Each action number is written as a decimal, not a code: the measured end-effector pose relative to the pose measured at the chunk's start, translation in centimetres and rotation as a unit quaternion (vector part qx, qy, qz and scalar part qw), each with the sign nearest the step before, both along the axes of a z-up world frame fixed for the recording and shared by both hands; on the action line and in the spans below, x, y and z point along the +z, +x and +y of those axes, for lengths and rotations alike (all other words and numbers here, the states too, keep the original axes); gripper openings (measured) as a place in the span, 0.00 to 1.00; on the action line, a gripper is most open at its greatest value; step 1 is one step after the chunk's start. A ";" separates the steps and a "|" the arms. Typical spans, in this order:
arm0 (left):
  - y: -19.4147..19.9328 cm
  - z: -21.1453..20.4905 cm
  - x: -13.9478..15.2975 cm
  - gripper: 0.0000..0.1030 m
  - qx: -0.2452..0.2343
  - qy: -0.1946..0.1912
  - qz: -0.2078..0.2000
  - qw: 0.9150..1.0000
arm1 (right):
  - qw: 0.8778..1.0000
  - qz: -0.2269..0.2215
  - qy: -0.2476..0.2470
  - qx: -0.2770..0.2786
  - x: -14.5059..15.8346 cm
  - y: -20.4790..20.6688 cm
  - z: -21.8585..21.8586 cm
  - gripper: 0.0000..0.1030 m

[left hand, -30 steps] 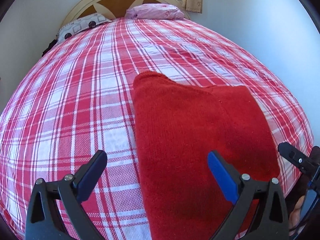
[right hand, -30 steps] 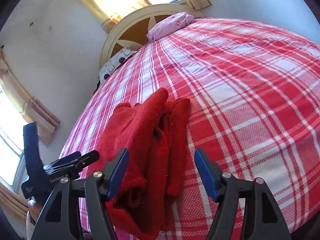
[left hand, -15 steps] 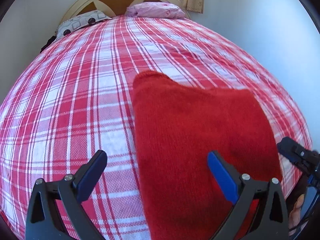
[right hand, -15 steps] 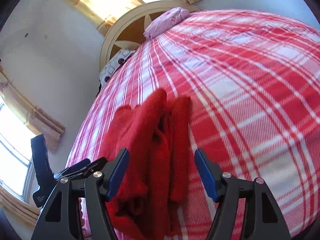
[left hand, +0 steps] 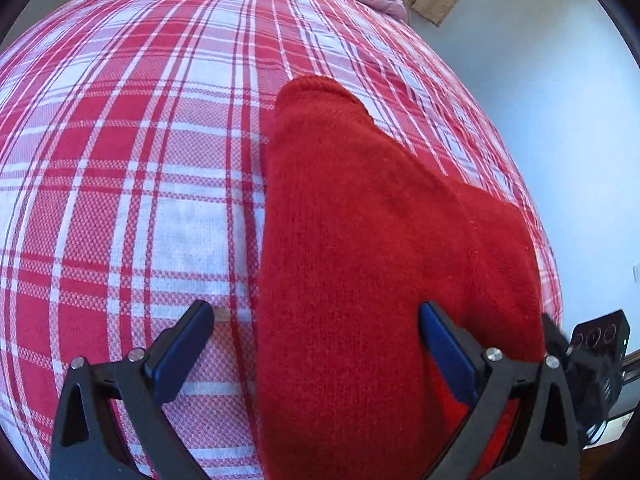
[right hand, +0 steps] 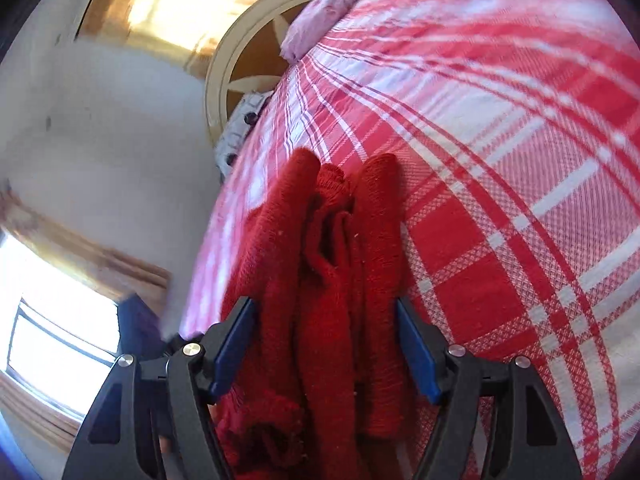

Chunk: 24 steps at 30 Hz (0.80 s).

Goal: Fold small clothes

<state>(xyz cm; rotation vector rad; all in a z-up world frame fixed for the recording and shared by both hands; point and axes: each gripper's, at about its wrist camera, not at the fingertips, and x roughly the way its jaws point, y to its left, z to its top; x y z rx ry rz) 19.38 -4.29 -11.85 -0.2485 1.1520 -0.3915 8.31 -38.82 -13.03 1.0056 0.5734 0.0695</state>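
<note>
One red knit point(left hand: 372, 264) on the bed point(left hand: 120, 152), folded into a thick slab with layers stacked. That's the only garment here. Two grippers are on it, one in each hand.

The left gripper point(left hand: 316, 332) hangs over the knit's near end, jaws spread wide. One blue pad point(left hand: 180, 348) sits above bare plaid sheet, the other point(left hand: 446, 350) above the red wool, so the knit's long left edge runs up between them. Nothing is pinched.

The right gripper point(right hand: 324, 340) comes in low from the side, facing the knit's point(right hand: 336, 280) layered edge. Its jaws are fairly wide and the folds fill the gap between the two pads; whether the pads press on the wool I can't tell.

The knit lies by the bed's right border, its far corner close to the drop toward the wall point(left hand: 540, 80). To its left and beyond, the plaid is wide open. Two pillows lie at the head, one pink point(right hand: 320, 16), one spotted point(right hand: 244, 120), well apart from the knit, under one round headboard point(right hand: 248, 56).
</note>
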 end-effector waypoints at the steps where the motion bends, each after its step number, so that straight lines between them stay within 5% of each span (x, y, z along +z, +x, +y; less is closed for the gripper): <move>1: -0.1 -0.4 0.0 1.00 -0.004 0.009 -0.008 1.000 | 1.000 -0.006 0.019 -0.004 -0.2 -0.1 -0.4 0.70; 5: -0.2 -1.0 0.0 1.00 -0.011 0.014 -0.018 1.000 | 0.999 -0.020 0.039 -0.006 0.2 0.2 -0.2 0.84; 11: -0.1 -0.6 -0.1 1.00 -0.019 0.015 -0.020 1.000 | 0.989 0.038 -0.135 0.041 2.2 3.1 4.4 0.86; 12: -0.1 -0.7 -0.1 1.00 -0.018 0.017 -0.021 0.999 | 0.986 0.040 -0.159 0.041 2.3 3.1 4.9 0.77; 13: -0.2 -0.8 -0.1 1.00 -0.017 0.020 -0.022 0.999 | 0.983 0.045 -0.172 0.035 2.1 2.9 5.2 0.58; 14: -0.2 -1.0 -0.1 1.00 -0.016 0.024 -0.024 0.999 | 0.983 0.048 -0.174 0.032 1.8 2.8 5.0 0.56; 16: -0.6 -1.7 0.1 0.90 -0.029 0.025 -0.038 0.999 | 0.988 0.039 -0.146 0.029 1.0 2.3 4.2 0.50; 17: -0.6 -2.3 0.1 0.70 -0.039 0.012 -0.039 0.998 | 0.989 0.041 -0.142 0.025 0.8 2.2 4.1 0.50; 18: -1.0 -2.5 0.3 0.65 -0.040 0.003 -0.043 0.998 | 0.987 0.045 -0.153 0.022 0.8 2.1 4.4 0.49; 24: -3.8 -5.2 2.3 0.40 -0.053 0.100 -0.139 0.984 | 0.954 0.074 -0.291 0.001 3.0 2.4 8.0 0.45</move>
